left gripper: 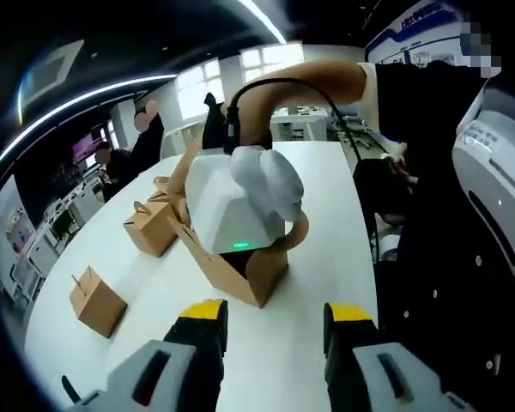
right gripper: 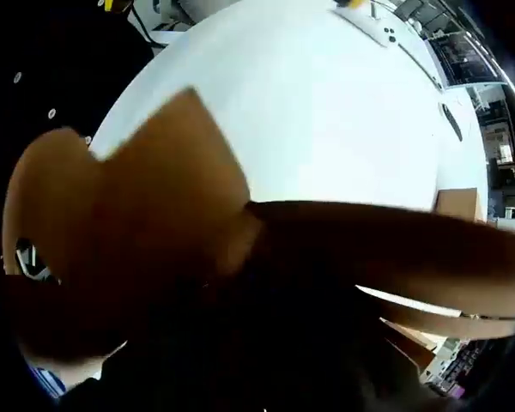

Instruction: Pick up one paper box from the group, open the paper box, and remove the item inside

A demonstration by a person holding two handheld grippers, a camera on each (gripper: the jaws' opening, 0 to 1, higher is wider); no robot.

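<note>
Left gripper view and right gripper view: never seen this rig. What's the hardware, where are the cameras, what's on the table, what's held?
There is no robot arm. A person holds a two-jaw claw in each hand, and a fisheye camera rides on each, looking forward along its jaws.

In the left gripper view, the left claw rises from the bottom with yellow-tipped jaws standing apart over a white table, holding nothing. Ahead of it, the white housing of the right claw reaches down into an open brown paper box. Two closed paper boxes sit further left: a handled box and a small box.

The right gripper view looks from inside that box: blurred brown flaps sit close to the lens, with the table beyond. Its jaws are hidden, so I cannot tell whether it grips anything.
</note>
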